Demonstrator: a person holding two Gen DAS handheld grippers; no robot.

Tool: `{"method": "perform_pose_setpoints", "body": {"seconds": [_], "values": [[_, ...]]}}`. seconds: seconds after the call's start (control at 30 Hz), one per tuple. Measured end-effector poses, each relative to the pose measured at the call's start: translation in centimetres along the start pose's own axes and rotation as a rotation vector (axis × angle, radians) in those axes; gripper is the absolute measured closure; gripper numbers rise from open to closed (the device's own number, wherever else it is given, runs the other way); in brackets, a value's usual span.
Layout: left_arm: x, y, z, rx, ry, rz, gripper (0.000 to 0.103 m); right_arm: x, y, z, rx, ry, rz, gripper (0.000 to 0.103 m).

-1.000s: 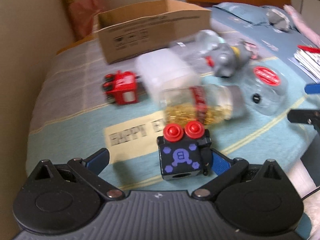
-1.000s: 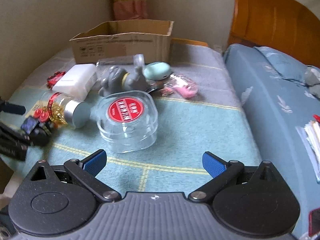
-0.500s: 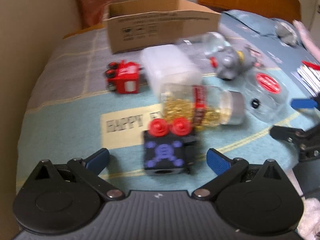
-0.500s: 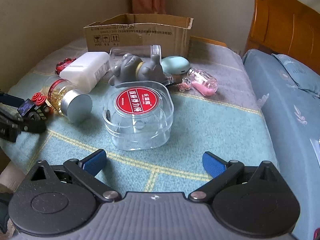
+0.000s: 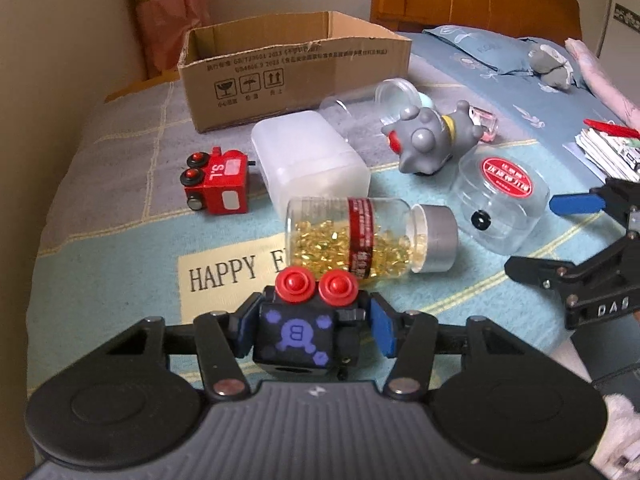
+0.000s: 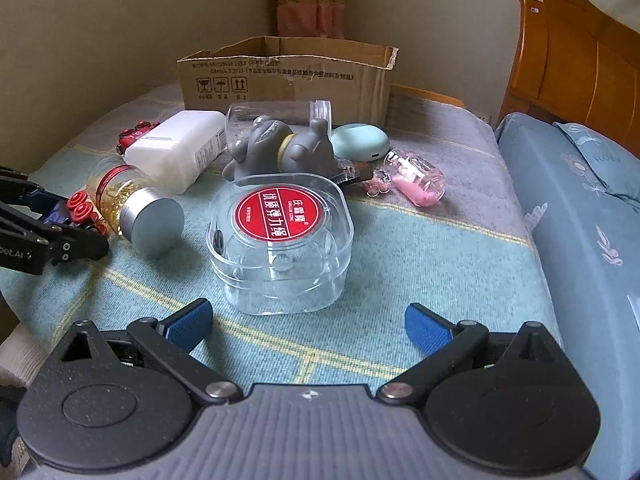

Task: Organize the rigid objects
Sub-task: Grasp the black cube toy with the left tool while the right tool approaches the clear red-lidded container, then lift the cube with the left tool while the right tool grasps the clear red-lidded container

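While the left gripper (image 5: 310,330) clamps the black toy block (image 5: 296,336) between closed jaws, the right gripper (image 6: 308,324) has its jaws wide apart, holding nothing, with the clear case (image 6: 280,240) at 12 o'clock.

"HAPPY" on blanket (image 5: 224,270), "S.L" on red train (image 5: 218,181), "B" on black block (image 5: 295,334).

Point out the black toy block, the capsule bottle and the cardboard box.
black toy block (image 5: 294,334), left wrist view, purple-marked front face.
capsule bottle (image 5: 360,238), left wrist view, red label band.
cardboard box (image 6: 280,84), right wrist view, printed front wall.
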State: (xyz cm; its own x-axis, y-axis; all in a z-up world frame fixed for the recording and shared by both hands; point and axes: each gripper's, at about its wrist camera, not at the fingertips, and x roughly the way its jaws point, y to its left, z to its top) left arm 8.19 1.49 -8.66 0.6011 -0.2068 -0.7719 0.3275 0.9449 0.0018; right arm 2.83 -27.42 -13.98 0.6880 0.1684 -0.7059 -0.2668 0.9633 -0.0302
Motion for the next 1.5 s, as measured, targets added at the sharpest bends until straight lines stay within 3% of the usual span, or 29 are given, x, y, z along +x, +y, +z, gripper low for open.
{"method": "perform_pose_setpoints", "body": {"seconds": [0.17,0.53,0.8,0.93,1.23,1.5], "values": [[0.0,2.1,0.0,-0.018,-0.002,0.039,0.047,0.5,0.2,0.7,-0.013,0.019,0.012,0.000],[0.2,3.3,0.1,-0.055,0.005,0.026,0.047,2.8,0.9,3.7,-0.086,0.075,0.062,0.000],[0.3,3.4,0.7,-0.035,0.042,0.009,0.048,2.8,1.9,4.8,-0.149,0.102,0.072,0.022],[0.2,3.3,1.0,-0.019,0.064,0.001,0.048,2.7,1.6,5.0,-0.135,0.128,0.083,0.023],[-1.3,3.5,2.6,0.016,0.066,-0.018,0.048,0.6,0.9,5.5,-0.111,0.139,0.106,0.023],[-2.4,3.7,5.5,0.060,0.025,-0.026,0.048,-2.6,-0.7,7.7,-0.090,0.077,0.107,0.023]]}}
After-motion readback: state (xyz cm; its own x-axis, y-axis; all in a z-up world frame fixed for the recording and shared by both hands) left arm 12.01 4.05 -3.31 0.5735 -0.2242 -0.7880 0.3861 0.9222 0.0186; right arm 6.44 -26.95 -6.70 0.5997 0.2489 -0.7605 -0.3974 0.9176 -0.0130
